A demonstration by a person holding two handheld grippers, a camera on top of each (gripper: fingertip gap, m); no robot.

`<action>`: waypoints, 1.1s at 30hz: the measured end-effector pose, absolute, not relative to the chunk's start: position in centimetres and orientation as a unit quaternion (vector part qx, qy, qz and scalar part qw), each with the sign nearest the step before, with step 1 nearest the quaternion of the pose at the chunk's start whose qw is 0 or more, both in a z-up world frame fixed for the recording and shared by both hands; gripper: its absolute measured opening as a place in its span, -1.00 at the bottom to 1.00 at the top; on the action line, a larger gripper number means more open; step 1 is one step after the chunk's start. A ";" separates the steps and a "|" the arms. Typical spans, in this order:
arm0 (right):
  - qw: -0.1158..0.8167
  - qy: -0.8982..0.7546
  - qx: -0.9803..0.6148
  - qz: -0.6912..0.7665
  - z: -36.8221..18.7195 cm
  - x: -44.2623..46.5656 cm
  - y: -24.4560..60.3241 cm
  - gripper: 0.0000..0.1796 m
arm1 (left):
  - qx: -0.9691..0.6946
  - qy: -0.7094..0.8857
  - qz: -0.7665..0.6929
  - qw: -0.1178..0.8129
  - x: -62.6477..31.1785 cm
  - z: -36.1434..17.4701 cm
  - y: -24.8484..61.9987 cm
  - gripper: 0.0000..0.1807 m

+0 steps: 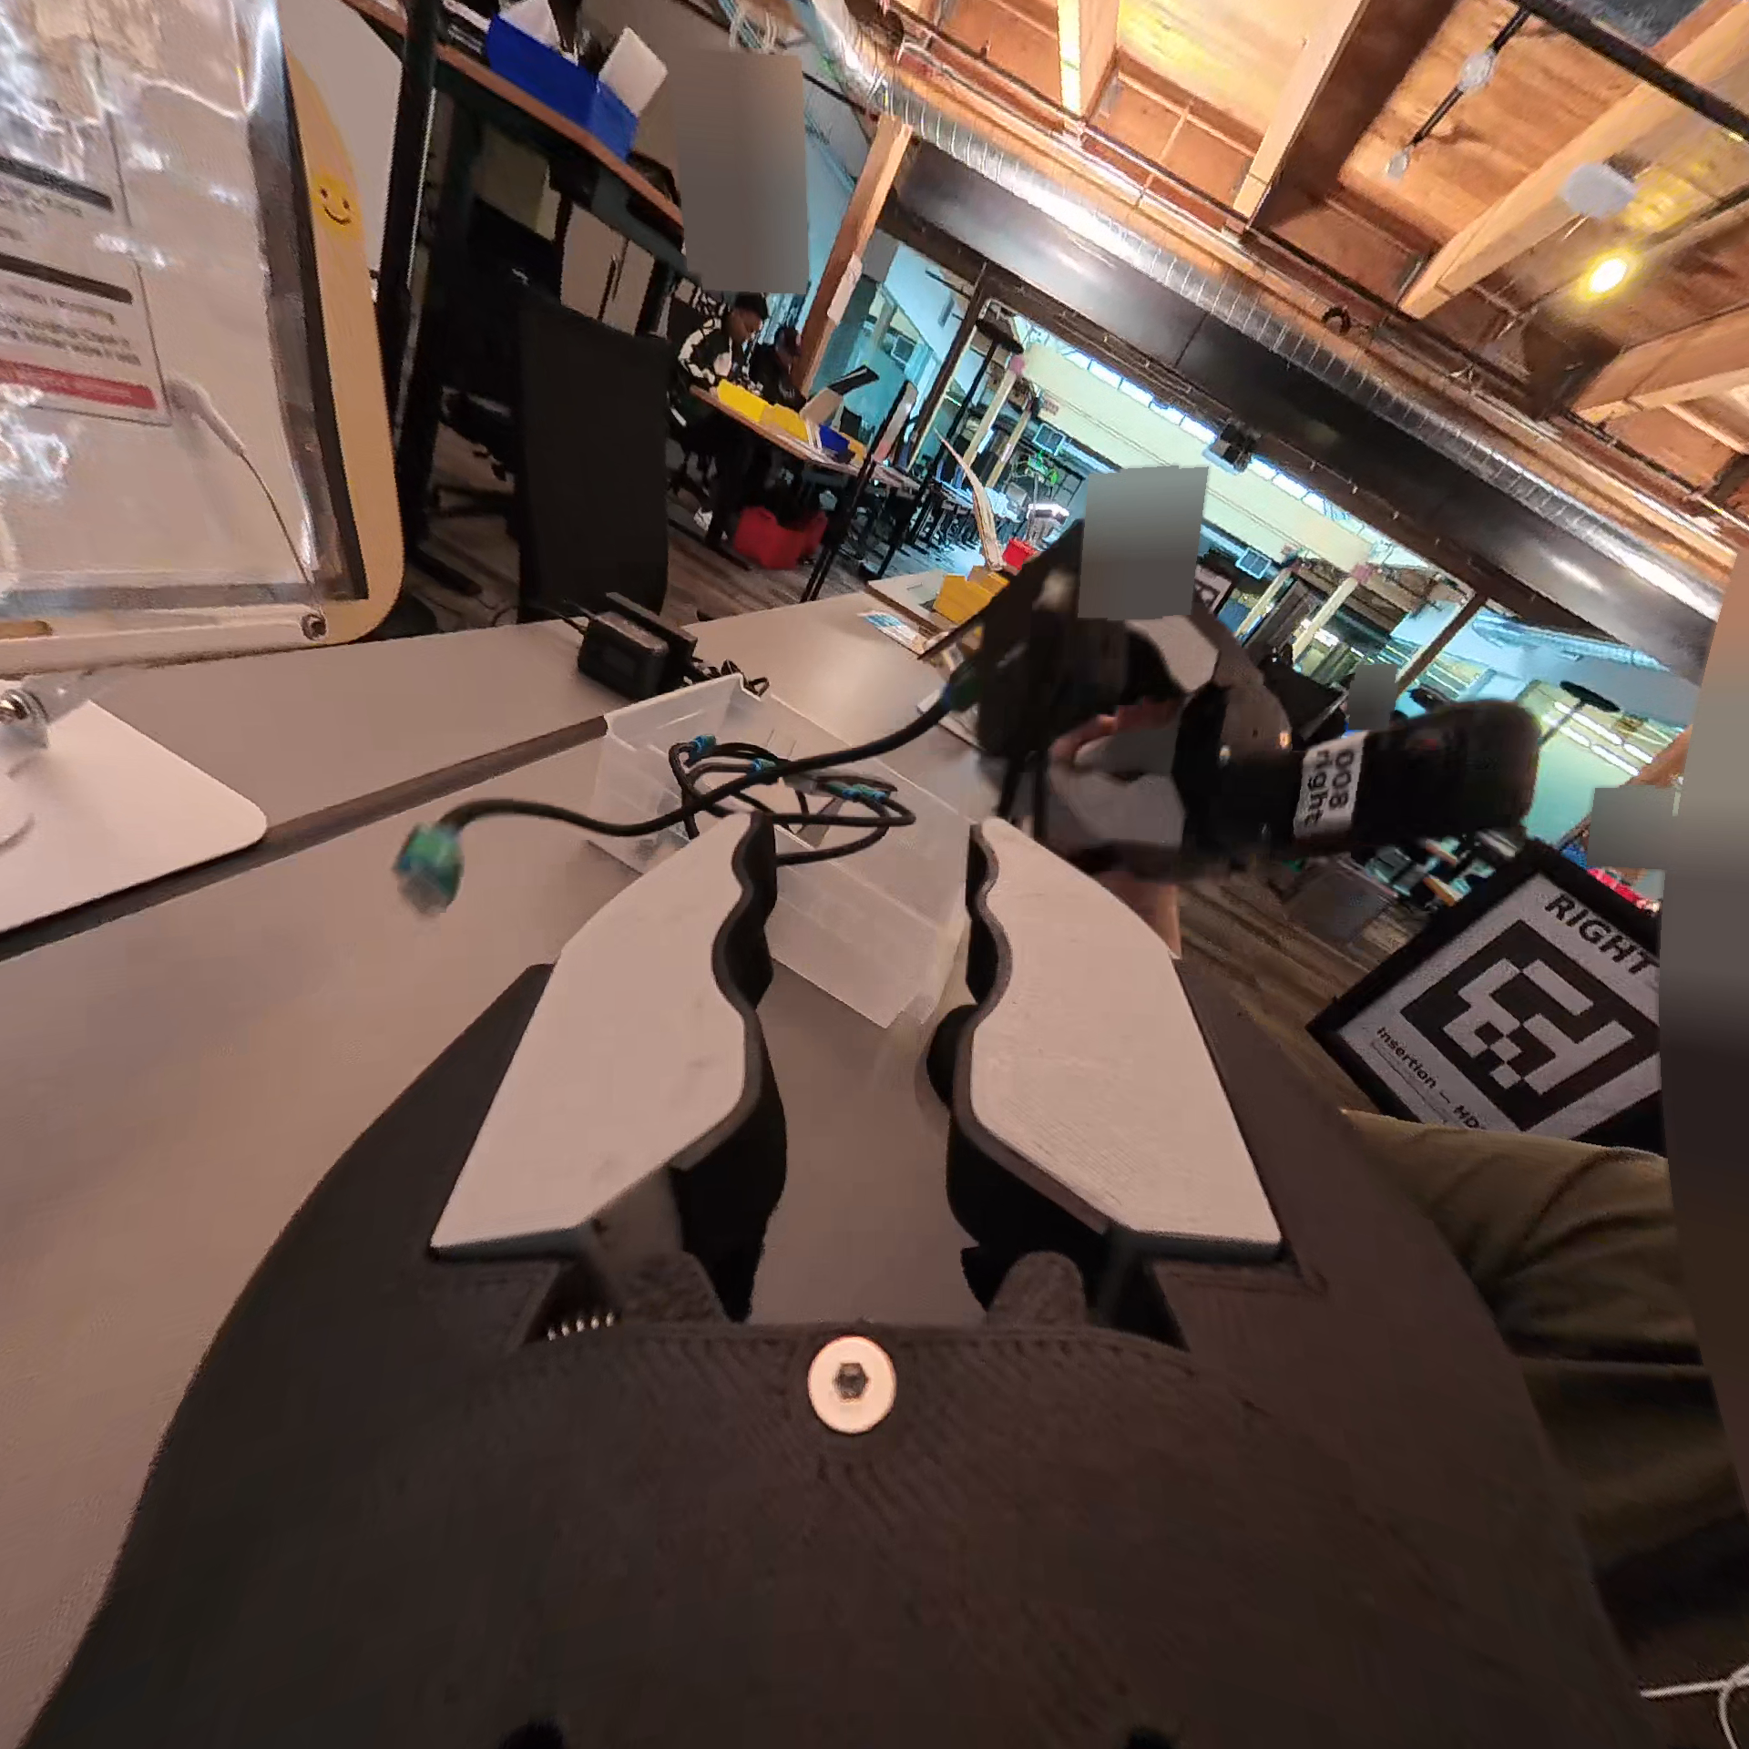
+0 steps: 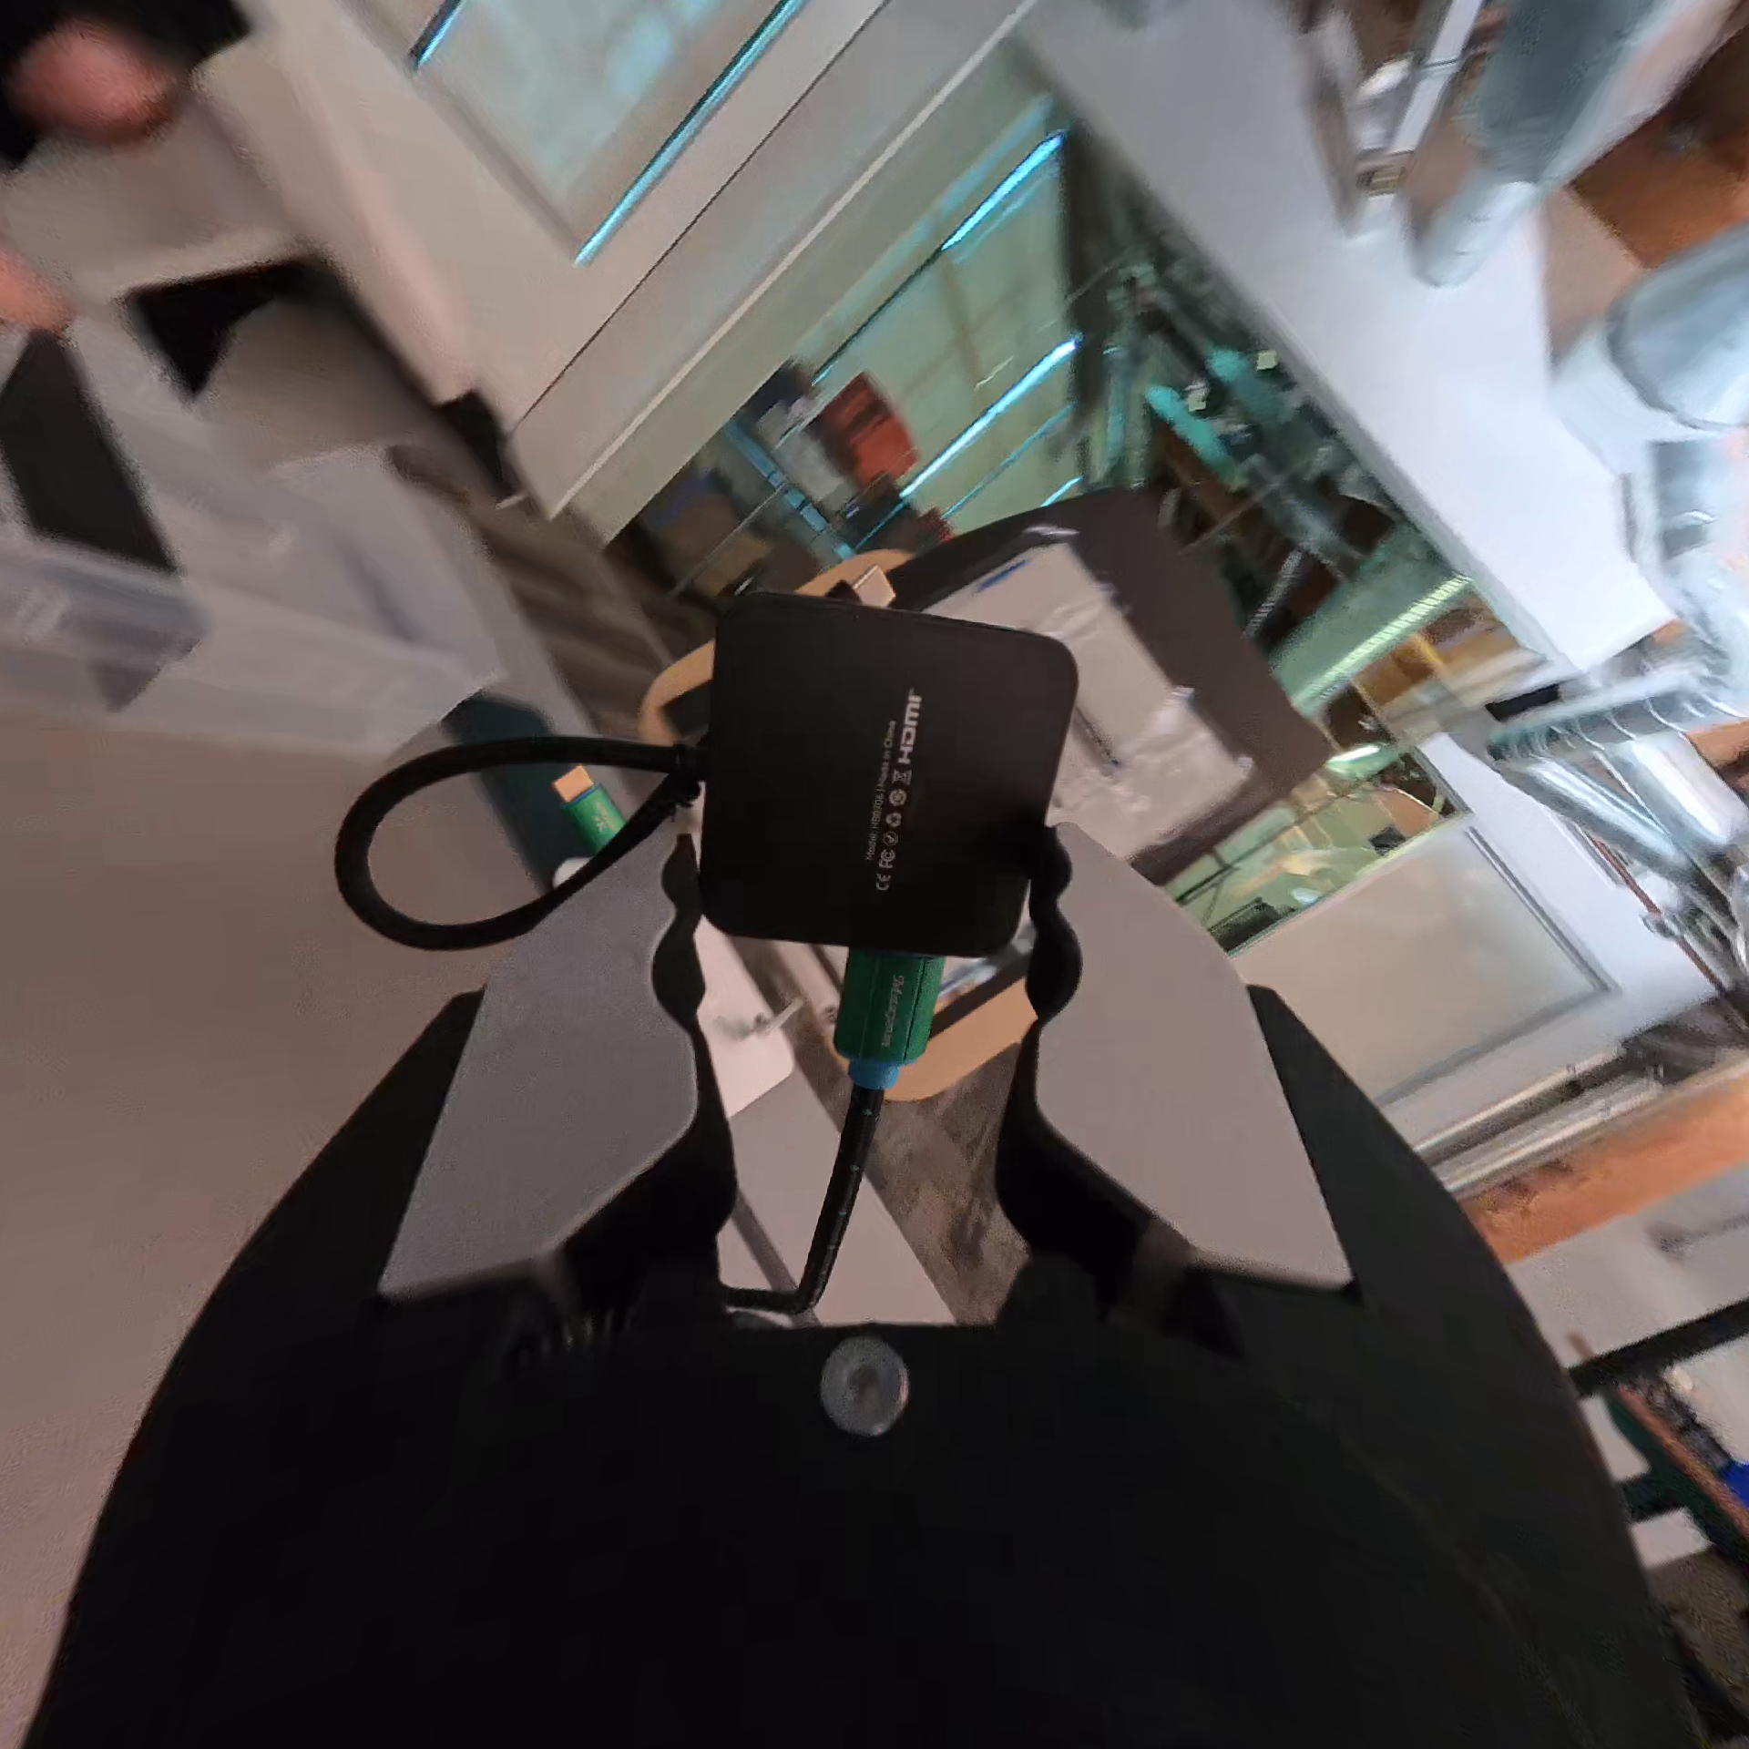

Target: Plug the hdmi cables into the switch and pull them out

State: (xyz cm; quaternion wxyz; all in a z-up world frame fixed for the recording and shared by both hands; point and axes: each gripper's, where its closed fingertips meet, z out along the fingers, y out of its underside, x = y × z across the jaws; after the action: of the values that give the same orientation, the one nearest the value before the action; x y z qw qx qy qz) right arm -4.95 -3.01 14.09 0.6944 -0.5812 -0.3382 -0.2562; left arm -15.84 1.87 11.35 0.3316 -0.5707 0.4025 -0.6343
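Note:
My right gripper [image 2: 866,852] is shut on a flat black switch box [image 2: 885,776] and holds it up in the air. A green HDMI plug [image 2: 885,1017] sits in the box's near edge, its black cable running down between my fingers. A second black cable loops from the box's left side to a loose green plug [image 2: 591,804]. In the left wrist view my left gripper [image 1: 861,833] is open and empty above the grey table [image 1: 237,994]. The loose green plug [image 1: 428,859] hangs over the table. The right gripper [image 1: 1117,757] with the box [image 1: 1027,653] is ahead to the right.
A clear plastic bin [image 1: 757,852] with several coiled black cables stands just beyond my left fingers. A white stand base [image 1: 114,814] and a clear board [image 1: 142,312] are at the left. A black adapter [image 1: 629,648] lies farther back. A marker card [image 1: 1524,1022] is at the right.

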 end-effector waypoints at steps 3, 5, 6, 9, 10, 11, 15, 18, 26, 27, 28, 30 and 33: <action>0.753 -0.259 -0.558 -0.234 17.6 -1.2 -5.0 -0.25 | -0.570 0.400 -0.635 0.334 -16.1 11.5 2.0 -0.59; 0.783 -0.216 -0.543 -0.211 19.1 1.3 -6.2 -0.24 | -0.570 0.402 -0.636 0.330 -15.9 11.4 1.9 -0.59; 0.791 -0.201 -0.542 -0.199 19.5 2.4 -6.6 -0.24 | -0.571 0.404 -0.635 0.328 -15.8 11.2 1.8 -0.59; 0.796 -0.160 -0.540 -0.220 20.2 6.3 -7.7 -0.25 | -0.573 0.413 -0.633 0.318 -15.3 10.8 1.4 -0.60; 0.794 -0.150 -0.540 -0.236 20.3 7.6 -8.1 -0.25 | -0.574 0.416 -0.632 0.315 -15.2 10.6 1.2 -0.60; 0.791 -0.137 -0.538 -0.256 20.5 8.9 -8.5 -0.25 | -0.573 0.418 -0.631 0.313 -15.1 10.5 1.1 -0.60; 0.763 -0.132 -0.542 -0.327 20.0 13.0 -9.6 -0.25 | -0.573 0.427 -0.629 0.306 -14.6 10.0 0.8 -0.61; 0.742 -0.154 -0.540 -0.366 18.8 14.9 -9.6 -0.25 | -0.574 0.430 -0.628 0.302 -14.4 9.8 0.6 -0.62; 0.687 -0.272 -0.619 -0.268 12.1 14.9 -6.1 -0.25 | -0.577 0.437 -0.625 0.291 -13.9 9.1 0.2 -0.63; 0.674 -0.279 -0.636 -0.252 11.2 15.0 -5.8 -0.24 | -0.578 0.438 -0.624 0.290 -13.8 9.0 0.2 -0.63; 0.663 -0.280 -0.650 -0.243 10.5 15.2 -5.6 -0.24 | -0.578 0.439 -0.624 0.289 -13.8 8.9 0.1 -0.63; 0.630 -0.281 -0.693 -0.211 8.7 15.3 -5.2 -0.24 | -0.578 0.441 -0.624 0.285 -13.6 8.8 0.0 -0.63; 0.571 -0.262 -0.741 -0.237 6.7 16.7 -4.4 -0.24 | -0.578 0.446 -0.624 0.279 -13.4 8.6 -0.3 -0.63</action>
State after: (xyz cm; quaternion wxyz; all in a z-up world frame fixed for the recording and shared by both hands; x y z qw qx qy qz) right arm 16.71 -4.41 6.69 0.5714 -0.7409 -0.2618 -0.2367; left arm -13.41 -0.34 8.56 0.2788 -0.5780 0.4456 -0.6242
